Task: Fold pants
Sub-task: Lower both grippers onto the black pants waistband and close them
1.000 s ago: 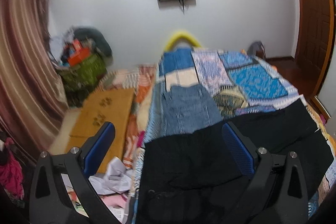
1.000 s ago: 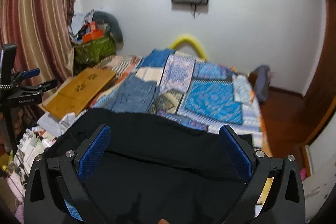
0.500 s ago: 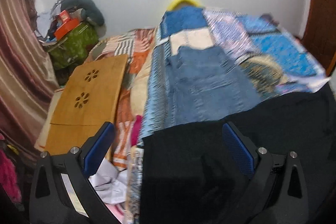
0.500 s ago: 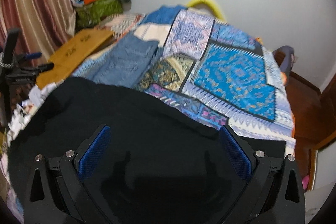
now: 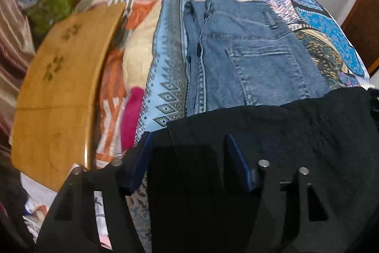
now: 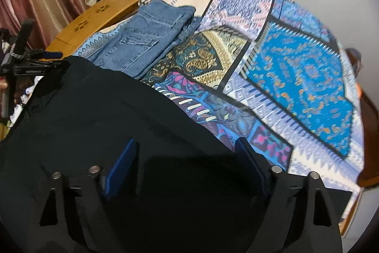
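Already one pair of jeans lay folded beyond the grippers; the black pants lay unfolded beneath both. Left gripper and right gripper had just been narrowing around the cloth, not yet pinching it.

folded jeans on patchwork bedspread; wooden board beside.

Soft indoor light, strong fisheye bending in both wrist views.
Motion blur is smearing everything ahead of the fingers; a dark vignette is curving round the edges, and the black pants nearest the tool are swallowing detail.
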Demonstrator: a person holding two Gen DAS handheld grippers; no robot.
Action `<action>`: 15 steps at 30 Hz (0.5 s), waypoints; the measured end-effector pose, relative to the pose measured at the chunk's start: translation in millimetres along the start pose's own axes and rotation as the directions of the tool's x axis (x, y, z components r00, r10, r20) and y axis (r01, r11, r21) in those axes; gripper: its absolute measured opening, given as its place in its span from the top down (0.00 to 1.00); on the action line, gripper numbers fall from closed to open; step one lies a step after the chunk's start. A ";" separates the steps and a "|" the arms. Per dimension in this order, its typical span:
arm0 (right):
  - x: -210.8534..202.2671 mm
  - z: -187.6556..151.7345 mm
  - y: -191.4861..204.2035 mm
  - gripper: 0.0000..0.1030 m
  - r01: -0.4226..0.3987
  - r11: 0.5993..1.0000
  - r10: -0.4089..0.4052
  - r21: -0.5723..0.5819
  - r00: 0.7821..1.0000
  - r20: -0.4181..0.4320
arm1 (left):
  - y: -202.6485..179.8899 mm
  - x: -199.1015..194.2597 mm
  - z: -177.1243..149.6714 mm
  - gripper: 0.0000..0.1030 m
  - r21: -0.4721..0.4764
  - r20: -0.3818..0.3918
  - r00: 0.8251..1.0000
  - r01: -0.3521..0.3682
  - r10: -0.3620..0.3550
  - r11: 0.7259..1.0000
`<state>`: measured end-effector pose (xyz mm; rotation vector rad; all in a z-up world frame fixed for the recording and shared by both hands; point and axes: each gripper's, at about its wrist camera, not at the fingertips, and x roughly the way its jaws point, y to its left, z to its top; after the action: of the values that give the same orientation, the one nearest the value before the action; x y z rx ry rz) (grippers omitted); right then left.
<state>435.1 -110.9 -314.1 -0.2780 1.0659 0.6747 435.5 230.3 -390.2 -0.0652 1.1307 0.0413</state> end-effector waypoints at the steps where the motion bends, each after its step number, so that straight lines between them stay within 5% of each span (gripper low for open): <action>1: 3.4 0.0 -0.4 0.29 -0.011 1.000 0.011 0.002 1.000 -0.011 | 1.5 3.6 0.1 0.43 -0.008 -0.013 1.000 0.003 -0.003 1.000; 6: 6.1 -2.4 1.5 0.46 -0.063 0.998 0.063 0.010 0.998 -0.015 | 9.0 10.5 0.5 0.43 -0.053 -0.055 0.998 0.036 -0.039 0.998; 10: 2.7 -4.6 1.6 0.68 -0.069 0.997 0.070 0.024 0.998 -0.012 | 15.4 -1.3 2.2 0.42 -0.073 -0.056 0.998 0.022 -0.026 0.997; 15: 0.8 -6.8 -4.0 0.89 -0.060 0.996 0.060 0.068 0.998 0.005 | 26.3 0.0 -2.3 0.27 -0.113 -0.088 0.996 0.005 -0.015 0.994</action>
<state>433.0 -117.2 -318.4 -0.1870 1.0951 0.6908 431.7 256.3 -392.0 -0.1751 1.2167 0.0941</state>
